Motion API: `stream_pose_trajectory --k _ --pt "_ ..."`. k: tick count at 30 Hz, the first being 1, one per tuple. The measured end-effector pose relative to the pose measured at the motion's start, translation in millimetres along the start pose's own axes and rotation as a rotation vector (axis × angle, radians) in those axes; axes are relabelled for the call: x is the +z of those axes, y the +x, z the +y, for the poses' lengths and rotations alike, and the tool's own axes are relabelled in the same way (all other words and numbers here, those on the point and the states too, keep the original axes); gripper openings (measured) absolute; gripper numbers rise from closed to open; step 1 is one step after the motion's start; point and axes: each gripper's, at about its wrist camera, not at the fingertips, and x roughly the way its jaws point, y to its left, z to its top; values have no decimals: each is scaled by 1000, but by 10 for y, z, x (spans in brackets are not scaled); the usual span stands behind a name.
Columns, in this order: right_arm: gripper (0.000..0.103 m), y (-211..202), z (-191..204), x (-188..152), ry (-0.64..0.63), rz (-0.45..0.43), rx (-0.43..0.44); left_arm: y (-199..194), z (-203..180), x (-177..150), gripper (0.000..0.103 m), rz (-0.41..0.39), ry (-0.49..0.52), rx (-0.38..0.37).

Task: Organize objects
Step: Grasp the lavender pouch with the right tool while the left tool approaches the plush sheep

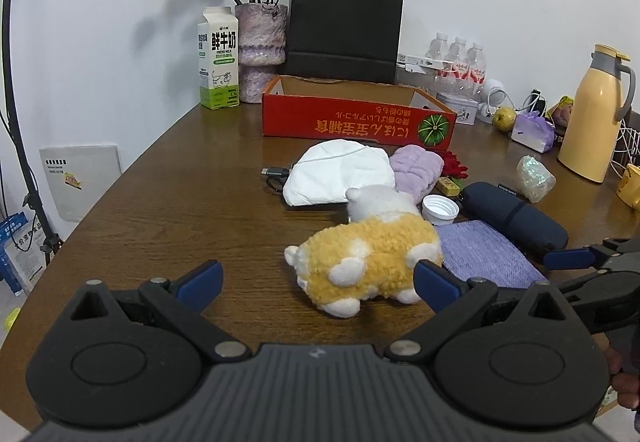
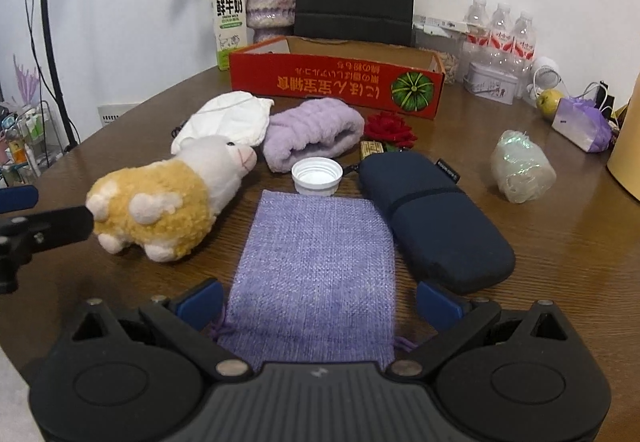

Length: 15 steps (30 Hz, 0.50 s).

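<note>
A yellow and white plush sheep (image 1: 360,262) (image 2: 168,198) lies on the brown table (image 1: 180,202). My left gripper (image 1: 318,282) is open just behind it, its right fingertip touching the sheep's rear. A flat purple woven pouch (image 2: 316,266) (image 1: 488,254) lies between the open fingers of my right gripper (image 2: 318,300). Beyond it are a white cap (image 2: 316,174), a navy case (image 2: 432,218), a lilac towel roll (image 2: 312,134), a white cloth (image 2: 228,118) and a red flower (image 2: 390,130). An open red cardboard box (image 2: 336,82) (image 1: 356,122) stands farther back.
At the back stand a milk carton (image 1: 218,58), a vase of dried roses (image 1: 260,50), a black paper bag (image 1: 346,30) and water bottles (image 2: 500,34). A yellow thermos (image 1: 592,114) and a wrapped bundle (image 2: 520,166) sit on the right. A light stand (image 1: 24,162) rises at left.
</note>
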Motion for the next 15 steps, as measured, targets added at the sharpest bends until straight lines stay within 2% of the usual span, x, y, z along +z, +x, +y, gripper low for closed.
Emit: stream_pose_trajectory --k 5,8,12,15 --pt "96 99 -58 19 28 15 11 35 14 55 103 -6 -5 -4" --pt "96 121 -35 3 7 7 11 42 6 74 103 -8 -6 -3" --pt "103 140 -25 1 -20 14 32 37 -5 79 103 -9 -11 -3" --pt "103 150 -18 0 -39 10 45 35 -9 79 103 -7 -17 0"
